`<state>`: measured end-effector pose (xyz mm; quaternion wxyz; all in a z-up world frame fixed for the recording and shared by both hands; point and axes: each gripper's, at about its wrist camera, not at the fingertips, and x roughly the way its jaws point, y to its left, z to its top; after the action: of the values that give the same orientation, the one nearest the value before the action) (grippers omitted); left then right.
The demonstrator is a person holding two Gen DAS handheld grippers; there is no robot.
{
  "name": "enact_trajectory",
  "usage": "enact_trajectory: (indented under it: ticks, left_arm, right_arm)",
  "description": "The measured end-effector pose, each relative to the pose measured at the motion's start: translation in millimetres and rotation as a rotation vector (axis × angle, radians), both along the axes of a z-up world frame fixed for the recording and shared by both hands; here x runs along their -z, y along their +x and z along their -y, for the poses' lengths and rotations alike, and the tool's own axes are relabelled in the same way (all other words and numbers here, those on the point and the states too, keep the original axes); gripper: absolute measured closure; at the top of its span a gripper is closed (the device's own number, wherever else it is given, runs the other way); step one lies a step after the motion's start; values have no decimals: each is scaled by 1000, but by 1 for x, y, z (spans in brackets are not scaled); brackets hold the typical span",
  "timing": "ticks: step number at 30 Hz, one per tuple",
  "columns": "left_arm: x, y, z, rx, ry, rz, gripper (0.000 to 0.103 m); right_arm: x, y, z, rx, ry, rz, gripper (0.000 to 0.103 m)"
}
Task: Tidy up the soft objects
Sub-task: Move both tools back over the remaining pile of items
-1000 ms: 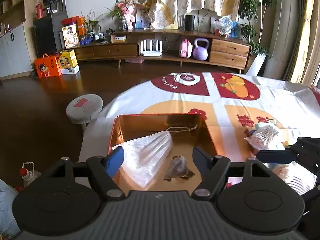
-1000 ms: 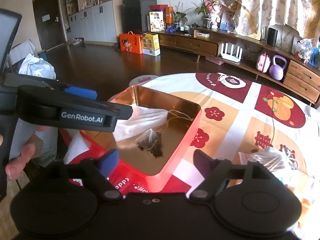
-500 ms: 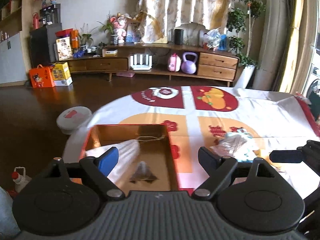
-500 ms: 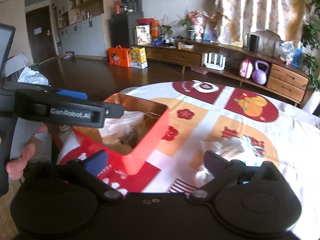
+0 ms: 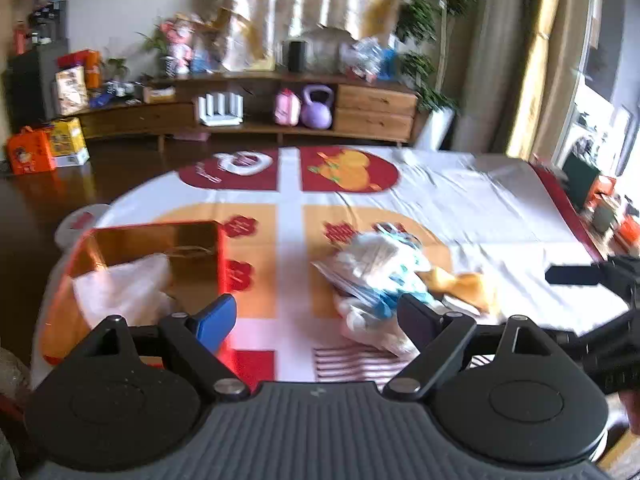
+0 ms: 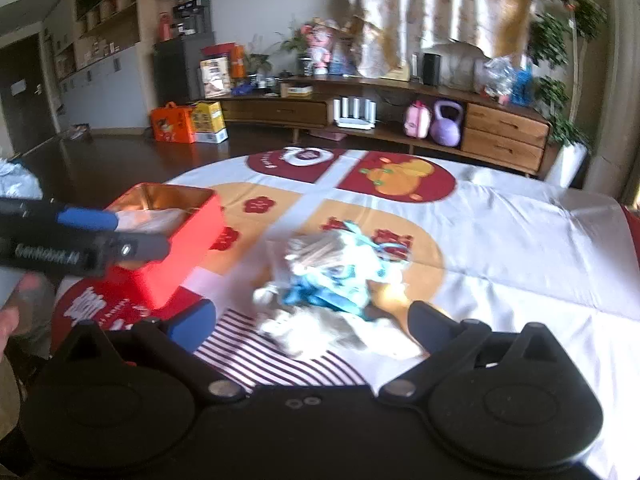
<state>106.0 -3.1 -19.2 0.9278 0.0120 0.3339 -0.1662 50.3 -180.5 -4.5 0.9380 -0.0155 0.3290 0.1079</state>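
Both grippers, left (image 5: 316, 320) and right (image 6: 308, 328), agape, empty, near bag pile (image 6: 336, 276); red tin (image 6: 180, 236) leftward.

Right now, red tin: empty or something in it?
Not empty. The red tin is open-topped, and a white mesh bag lies inside against its near wall. The pile of soft pouches is outside it on the tablecloth.

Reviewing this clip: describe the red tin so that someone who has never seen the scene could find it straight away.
Start at the round table under the patterned tablecloth. The red tin sits near its left edge, beside the pile of soft bags lying mid-table. It is the only rigid box there: bright red outside, shiny gold inside, open-topped, with a white bag in it.
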Motion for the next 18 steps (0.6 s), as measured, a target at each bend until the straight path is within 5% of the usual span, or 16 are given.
enact_trajectory:
  ticks: [18]
  left_arm:
    - [54, 8, 82, 144, 55, -57, 15]
  right_arm:
    - [47, 47, 80, 102, 11, -73, 8]
